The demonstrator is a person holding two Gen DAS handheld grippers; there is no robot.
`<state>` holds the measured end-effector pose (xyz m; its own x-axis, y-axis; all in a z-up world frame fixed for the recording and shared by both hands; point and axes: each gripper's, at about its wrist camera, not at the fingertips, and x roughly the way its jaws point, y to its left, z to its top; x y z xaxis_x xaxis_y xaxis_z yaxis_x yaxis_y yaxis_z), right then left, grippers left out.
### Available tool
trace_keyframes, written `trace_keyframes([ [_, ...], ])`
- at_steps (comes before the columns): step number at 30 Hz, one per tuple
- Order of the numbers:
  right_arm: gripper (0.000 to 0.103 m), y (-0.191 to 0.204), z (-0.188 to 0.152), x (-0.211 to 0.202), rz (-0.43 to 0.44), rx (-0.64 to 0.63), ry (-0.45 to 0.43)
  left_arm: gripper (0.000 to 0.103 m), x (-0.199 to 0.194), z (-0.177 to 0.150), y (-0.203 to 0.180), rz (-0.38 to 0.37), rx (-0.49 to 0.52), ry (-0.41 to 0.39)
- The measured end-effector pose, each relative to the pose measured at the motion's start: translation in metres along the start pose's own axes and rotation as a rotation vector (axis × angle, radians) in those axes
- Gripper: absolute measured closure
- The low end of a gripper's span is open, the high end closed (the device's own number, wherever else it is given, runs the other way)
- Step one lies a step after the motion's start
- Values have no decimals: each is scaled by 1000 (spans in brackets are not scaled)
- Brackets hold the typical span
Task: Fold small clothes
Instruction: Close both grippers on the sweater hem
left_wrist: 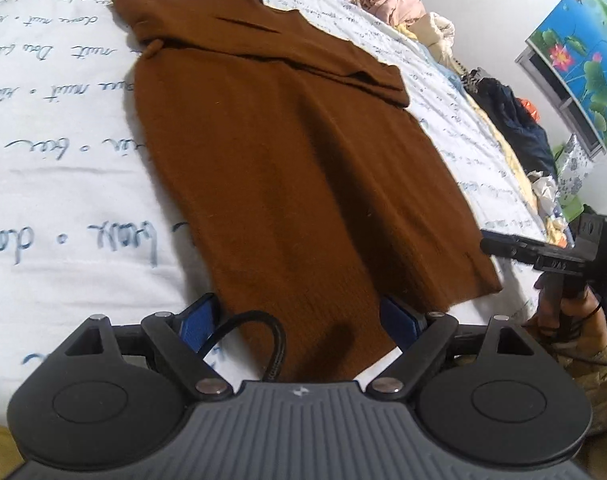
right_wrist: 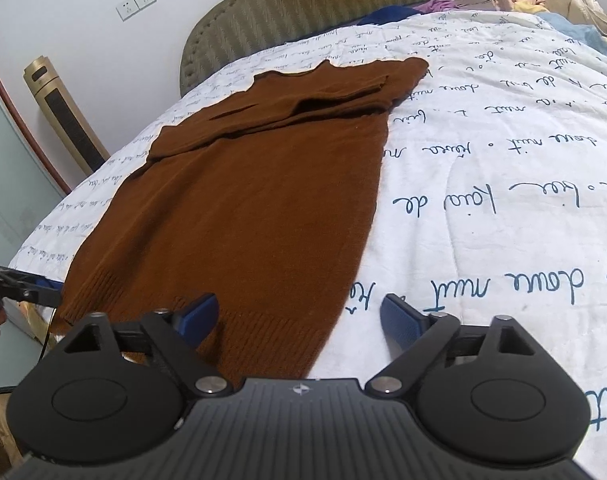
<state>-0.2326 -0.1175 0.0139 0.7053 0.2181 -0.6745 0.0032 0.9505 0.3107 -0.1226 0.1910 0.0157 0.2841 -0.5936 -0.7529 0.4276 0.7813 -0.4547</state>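
A brown knit sweater [left_wrist: 287, 168] lies flat on the white quilt [left_wrist: 63, 152] with its sleeves folded across the chest at the far end. My left gripper [left_wrist: 303, 316] is open, its blue pads either side of the hem's near corner. The other gripper [left_wrist: 515, 250] shows at the right by the hem's other corner. In the right wrist view the sweater [right_wrist: 255, 192] stretches away from me. My right gripper [right_wrist: 303, 316] is open over the hem's right corner, left pad on the knit, right pad over the quilt [right_wrist: 503, 200].
A pile of mixed clothes [left_wrist: 415, 12] and dark garments [left_wrist: 515, 120] lies along the bed's right edge. A padded headboard [right_wrist: 323, 4] stands at the far end. A tall gold air conditioner [right_wrist: 63, 112] stands by the wall left of the bed.
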Motion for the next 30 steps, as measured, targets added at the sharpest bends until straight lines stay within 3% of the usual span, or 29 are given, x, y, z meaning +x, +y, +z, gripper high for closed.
trace_keyframes([
  [5, 24, 10, -3, 5, 60, -22, 32, 16, 14, 3, -7, -79, -17, -3],
  [7, 31, 17, -5, 9, 115, -28, 48, 16, 18, 4, -7, -94, -35, -16],
  [11, 32, 30, -4, 20, 177, -36, 61, 16, 23, 7, -1, -142, -94, -42],
  [14, 45, 37, 1, 30, 201, -33, 69, 17, 27, 8, 4, -174, -141, -64],
  [16, 63, 43, 3, 40, 215, -40, 87, 23, 29, 8, 3, -173, -139, -75],
  [18, 71, 50, 4, 45, 213, -56, 89, 51, 31, 7, 0, -142, -125, -81],
  [19, 75, 54, 4, 48, 220, -63, 95, 59, 32, 7, 0, -121, -127, -82],
  [20, 77, 56, 4, 48, 228, -72, 99, 75, 33, 8, 2, -107, -137, -81],
  [21, 79, 57, 5, 49, 232, -75, 100, 85, 33, 8, 5, -107, -155, -77],
  [24, 81, 56, 9, 47, 249, -60, 91, 88, 28, 9, 7, -101, -167, -94],
  [30, 82, 60, 27, 39, 229, -86, 24, 89, 11, 27, -23, 37, -28, -187],
])
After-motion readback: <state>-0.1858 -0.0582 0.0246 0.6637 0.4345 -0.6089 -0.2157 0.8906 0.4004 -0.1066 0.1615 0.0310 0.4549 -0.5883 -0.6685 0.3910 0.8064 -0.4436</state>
